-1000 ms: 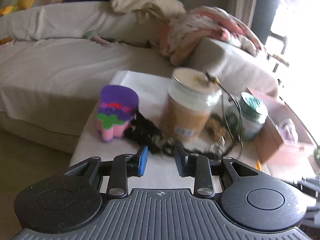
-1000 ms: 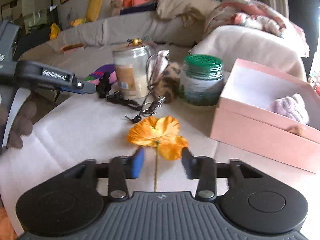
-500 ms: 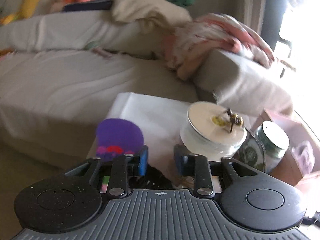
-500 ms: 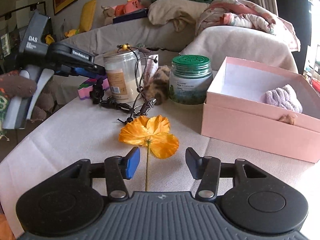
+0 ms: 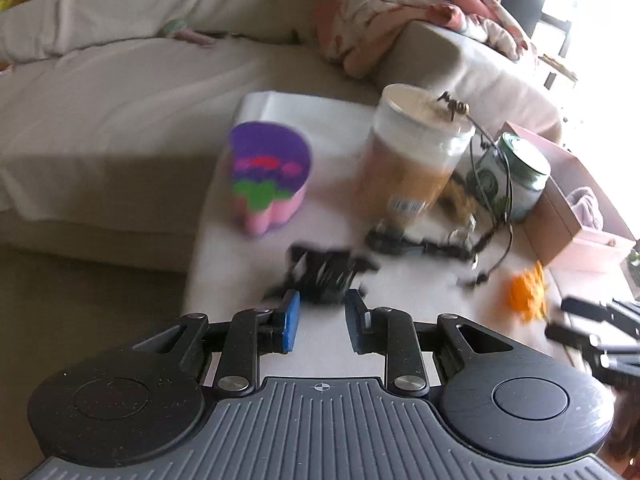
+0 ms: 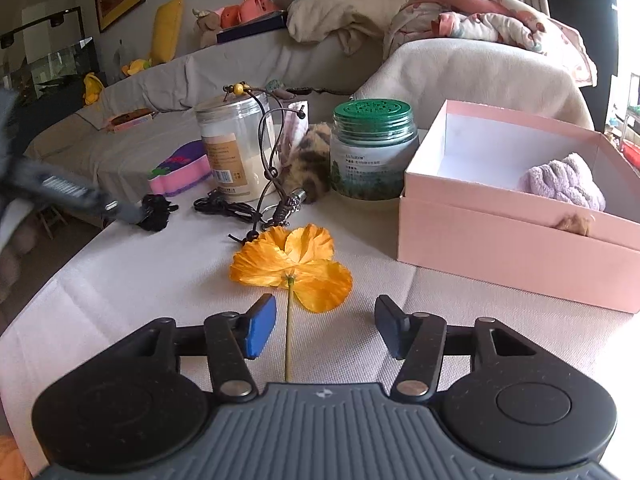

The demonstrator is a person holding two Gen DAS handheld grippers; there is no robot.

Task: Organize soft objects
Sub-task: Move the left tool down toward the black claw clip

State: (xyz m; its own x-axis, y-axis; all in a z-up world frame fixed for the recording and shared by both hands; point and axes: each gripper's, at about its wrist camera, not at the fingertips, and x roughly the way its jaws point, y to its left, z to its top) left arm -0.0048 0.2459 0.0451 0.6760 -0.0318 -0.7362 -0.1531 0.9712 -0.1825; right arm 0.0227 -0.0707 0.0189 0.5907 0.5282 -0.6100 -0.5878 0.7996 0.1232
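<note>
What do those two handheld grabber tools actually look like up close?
Both look alike. Each gripper, the left gripper and the right gripper, has a ribbed grey body, two round black discs, black linkage arms with silver rivets, and two fingers with blue pads. A small crosshair mark sits at the centre. No cables show.

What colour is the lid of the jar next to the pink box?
Green; the lid shows best in the right wrist view.
</note>
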